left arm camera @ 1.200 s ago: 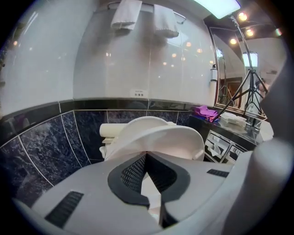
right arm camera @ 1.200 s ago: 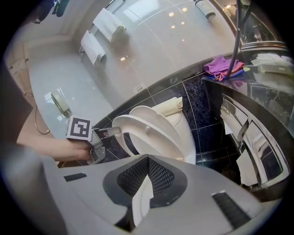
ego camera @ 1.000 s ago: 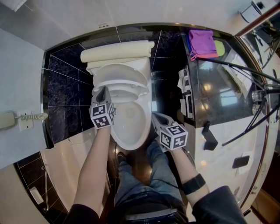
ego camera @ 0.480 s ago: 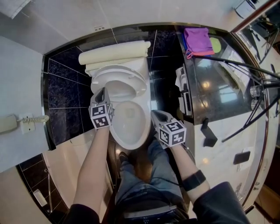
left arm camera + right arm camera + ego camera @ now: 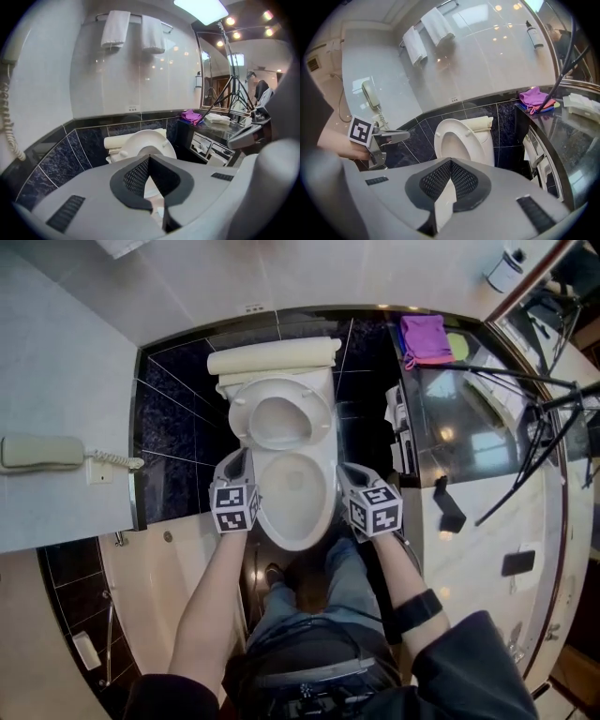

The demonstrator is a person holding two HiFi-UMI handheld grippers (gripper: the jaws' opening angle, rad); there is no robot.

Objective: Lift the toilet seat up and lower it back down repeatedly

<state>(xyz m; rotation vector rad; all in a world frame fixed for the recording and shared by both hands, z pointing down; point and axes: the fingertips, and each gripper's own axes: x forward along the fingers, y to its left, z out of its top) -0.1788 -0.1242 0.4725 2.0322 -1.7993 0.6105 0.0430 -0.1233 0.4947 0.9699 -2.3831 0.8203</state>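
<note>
Head view: the white oval plastic toilet seat (image 5: 281, 418) stands raised against the cream cistern (image 5: 274, 357), above the white ceramic bowl (image 5: 300, 526).

Left gripper view: the left gripper (image 5: 149, 158) has its jaws together, empty.

Right gripper view: the right gripper (image 5: 451, 161) is closed too, holding nothing.

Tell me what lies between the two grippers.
The toilet bowl, its seat raised, fills the stretch between the left gripper and right gripper; the head view shows it.

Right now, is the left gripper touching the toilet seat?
Apart. The right gripper view shows dark wall tiles between the left gripper and the raised toilet seat.
</note>
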